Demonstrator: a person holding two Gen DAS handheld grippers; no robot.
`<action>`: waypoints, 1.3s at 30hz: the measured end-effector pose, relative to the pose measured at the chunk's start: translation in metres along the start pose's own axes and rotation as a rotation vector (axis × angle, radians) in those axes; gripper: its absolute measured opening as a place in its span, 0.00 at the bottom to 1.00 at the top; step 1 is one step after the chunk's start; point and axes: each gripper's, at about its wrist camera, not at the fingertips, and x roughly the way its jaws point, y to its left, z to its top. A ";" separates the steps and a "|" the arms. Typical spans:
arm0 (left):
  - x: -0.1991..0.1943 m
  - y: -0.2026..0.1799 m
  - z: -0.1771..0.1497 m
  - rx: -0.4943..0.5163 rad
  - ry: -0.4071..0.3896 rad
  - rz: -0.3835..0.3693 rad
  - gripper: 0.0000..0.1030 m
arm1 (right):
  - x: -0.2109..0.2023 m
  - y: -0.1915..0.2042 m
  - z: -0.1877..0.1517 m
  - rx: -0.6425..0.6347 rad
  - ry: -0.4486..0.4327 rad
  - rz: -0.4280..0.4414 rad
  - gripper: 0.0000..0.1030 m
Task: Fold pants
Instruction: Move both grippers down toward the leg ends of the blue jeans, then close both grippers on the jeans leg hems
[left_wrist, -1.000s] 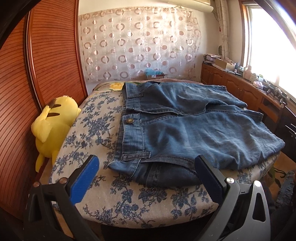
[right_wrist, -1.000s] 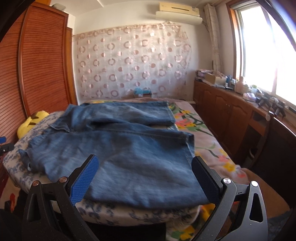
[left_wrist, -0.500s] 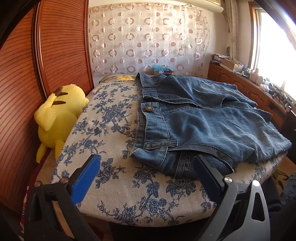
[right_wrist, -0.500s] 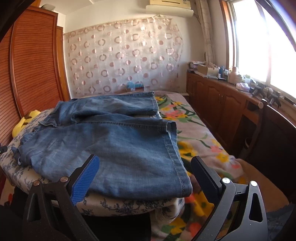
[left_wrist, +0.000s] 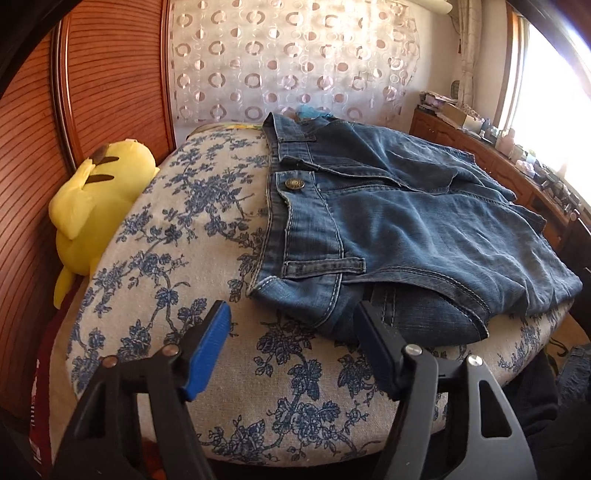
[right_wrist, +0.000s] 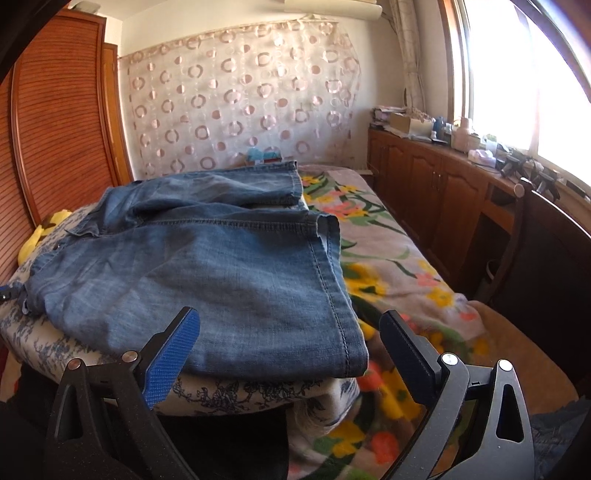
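Both grippers have closed in on the pants over the last 1.0 s, and the left gripper's jaws now stand narrower than they did then, though nothing is between them but the cushion's print. Left gripper (left_wrist: 291, 339) hovers with its jaws partly open just short of the waistband corner of the pants (left_wrist: 388, 221), which lies directly ahead of and slightly right of the right-hand jaw; the brass button (left_wrist: 293, 184) sits farther ahead, well beyond the tips. Beneath the jaws spreads the blue-flowered cushion (left_wrist: 177, 236), and far off to the left of the left-hand jaw a yellow plush toy (left_wrist: 92, 199) leans against the wooden wardrobe (left_wrist: 33, 184). Right gripper (right_wrist: 288, 339) holds its jaws wide open and empty at the leg end of the pants (right_wrist: 207, 266), the hem edge (right_wrist: 332, 291) running down between the 2 tips (closer to the right-hand one). Denim lies folded over itself, 1 leg stacked on the other, its near edge just ahead of the left-hand jaw. Right of the right-hand jaw the bed's floral blanket (right_wrist: 399, 273) shows, and beyond it a wooden cabinet (right_wrist: 424, 177) under the window.
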 end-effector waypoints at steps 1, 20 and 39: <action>0.002 0.000 0.000 -0.005 0.005 -0.005 0.66 | 0.000 -0.001 -0.001 -0.001 0.003 -0.001 0.97; 0.014 -0.003 0.008 -0.005 0.004 -0.040 0.44 | 0.006 -0.028 -0.009 0.004 0.101 0.024 0.88; -0.002 -0.006 0.018 -0.007 -0.039 -0.122 0.10 | 0.018 -0.038 -0.011 0.064 0.140 0.092 0.13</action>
